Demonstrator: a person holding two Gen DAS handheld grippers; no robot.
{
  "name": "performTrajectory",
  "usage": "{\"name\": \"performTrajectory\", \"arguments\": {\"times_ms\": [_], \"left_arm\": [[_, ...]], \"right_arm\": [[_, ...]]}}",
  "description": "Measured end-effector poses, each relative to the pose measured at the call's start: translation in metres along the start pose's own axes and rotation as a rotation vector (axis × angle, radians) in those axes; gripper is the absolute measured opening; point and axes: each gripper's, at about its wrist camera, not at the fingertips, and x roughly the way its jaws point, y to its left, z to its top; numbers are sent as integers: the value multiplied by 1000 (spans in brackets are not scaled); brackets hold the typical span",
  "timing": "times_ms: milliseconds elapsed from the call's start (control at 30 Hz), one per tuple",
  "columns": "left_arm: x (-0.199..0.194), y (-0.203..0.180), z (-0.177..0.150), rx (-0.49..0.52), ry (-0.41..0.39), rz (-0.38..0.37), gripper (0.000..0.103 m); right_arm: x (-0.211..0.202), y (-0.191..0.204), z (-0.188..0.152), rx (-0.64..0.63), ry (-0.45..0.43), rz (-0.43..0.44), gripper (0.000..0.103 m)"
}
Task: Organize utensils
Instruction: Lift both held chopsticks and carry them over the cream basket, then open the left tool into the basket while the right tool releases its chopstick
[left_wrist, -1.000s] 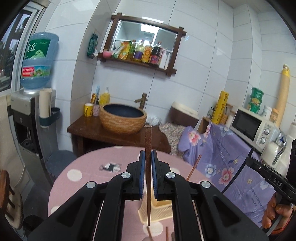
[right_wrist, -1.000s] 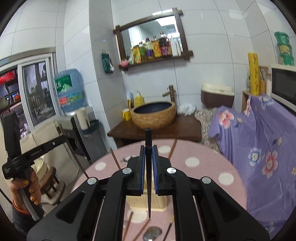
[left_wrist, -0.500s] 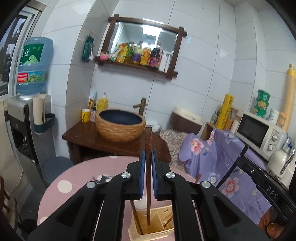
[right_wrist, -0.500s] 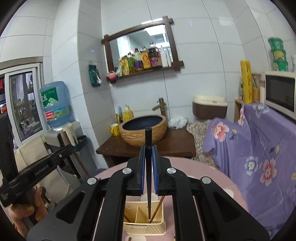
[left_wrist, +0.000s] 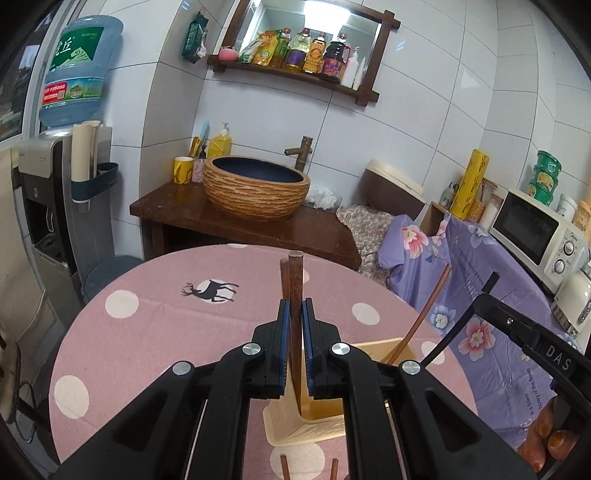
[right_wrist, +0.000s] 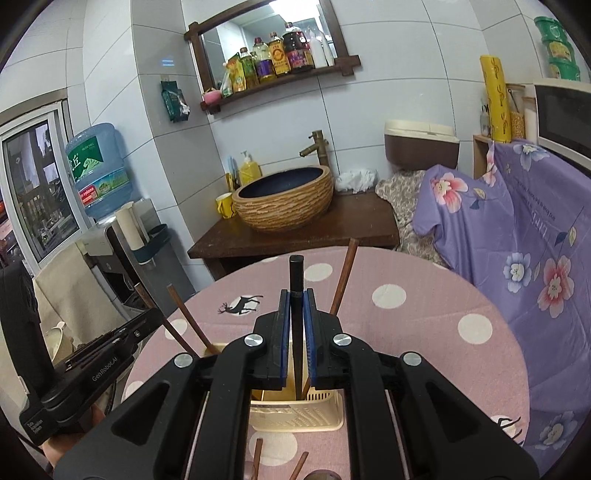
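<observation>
While both chopsticks hang over the cream holder near the table edge at 6 o'clock, a release could go wrong. The left gripper has its fingers pressed tight on a brown chopstick, upright, tip down inside the holder. The right gripper is clamped likewise on a black chopstick, its tip low in the front compartment. Judging from the tight slots, a tilted stick could catch on a divider or a leaning neighbour and tip the light holder, or spill onto the table. Counted: one holder; two held chopsticks; three brown ones leaning inside, seen from the right wrist; two more stick ends on the table at 6 o'clock.
</observation>
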Motion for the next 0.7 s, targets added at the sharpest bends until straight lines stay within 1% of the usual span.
{"name": "performTrajectory", "arguments": {"times_ms": [100, 200, 300, 433, 500, 533, 567, 600, 633, 667, 700], "left_arm": [[6, 3, -5, -8, 17, 0, 8], [10, 5, -10, -14, 31, -1, 8], [9, 3, -12, 6, 16, 14, 8], [5, 2, -13, 9, 9, 2, 8], [1, 1, -15, 15, -2, 2, 11], [-2, 1, -16, 23, -10, 3, 18], [-5, 0, -18, 31, -17, 5, 32], [-10, 0, -20, 36, -30, 4, 40], [-13, 0, -22, 37, -43, 4, 53], [-18, 0, -24, 37, -56, 5, 57], [-22, 0, -26, 37, -65, 9, 58]], "right_arm": [[3, -1, -6, -1, 12, -1, 8], [3, 0, -9, -7, 1, -10, 8], [4, -2, -9, 1, 1, -5, 8], [3, -5, -9, 5, -7, 8, 9], [0, -4, -12, -9, -18, 5, 16], [-3, -4, -14, -17, -29, 7, 26], [-5, -4, -16, -21, -37, 6, 40], [-8, -3, -18, -24, -50, 1, 45], [-11, -3, -21, -33, -63, -6, 48], [-13, -2, -23, -45, -68, -13, 48], [-15, -1, -26, -57, -71, -16, 48]]}}
